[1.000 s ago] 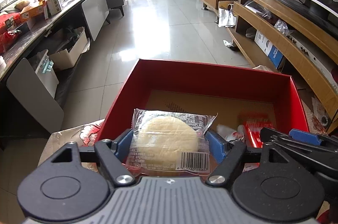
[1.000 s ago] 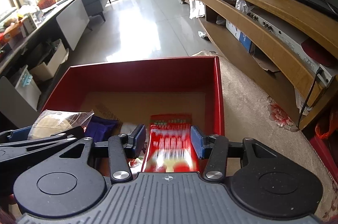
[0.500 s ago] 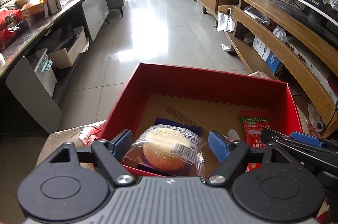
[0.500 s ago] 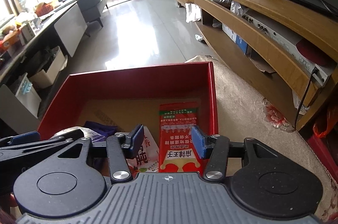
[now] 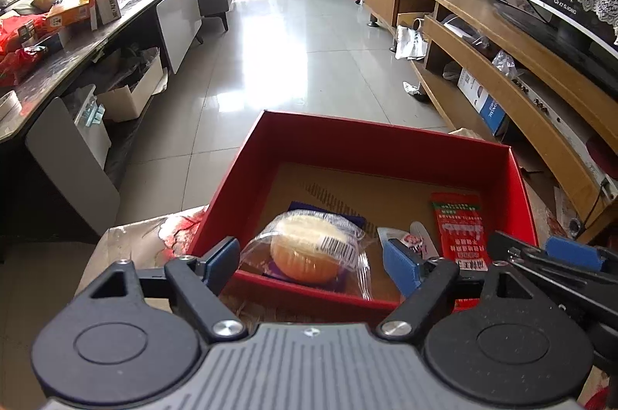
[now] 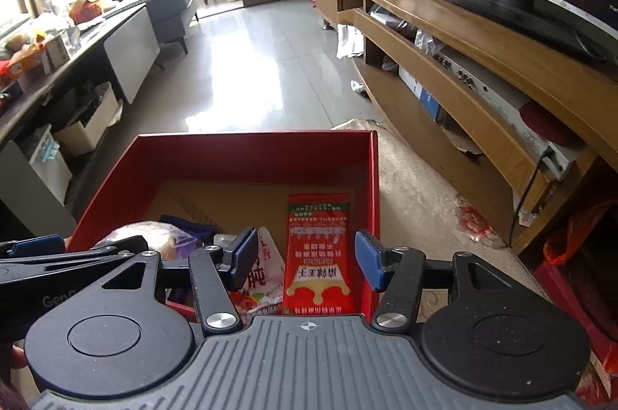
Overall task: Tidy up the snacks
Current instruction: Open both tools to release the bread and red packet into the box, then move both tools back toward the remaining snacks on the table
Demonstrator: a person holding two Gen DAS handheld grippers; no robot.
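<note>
A red box (image 5: 370, 147) (image 6: 255, 149) with a brown floor stands in front of both grippers. Inside it a round cake in clear wrap (image 5: 309, 247) lies on a purple packet (image 5: 328, 213), below my left gripper (image 5: 314, 261), whose jaws are opening and touch nothing. A red snack packet (image 6: 318, 247) (image 5: 459, 228) lies flat by the box's right wall, under my right gripper (image 6: 307, 257). Its jaws are opening too, clear of the packet. A white and pink packet (image 6: 262, 274) rests between the two snacks.
The box sits on a patterned cloth (image 5: 154, 236) over a low surface. A wooden TV stand (image 6: 483, 93) with a television runs along the right. A dark counter (image 5: 77, 43) loaded with boxes lines the left, with tiled floor (image 5: 293, 62) between.
Both grippers let go of their snacks: the wrapped cake and the red packet dropped into the box. Both pairs of jaws widened and both grippers pulled back and up from the box.
</note>
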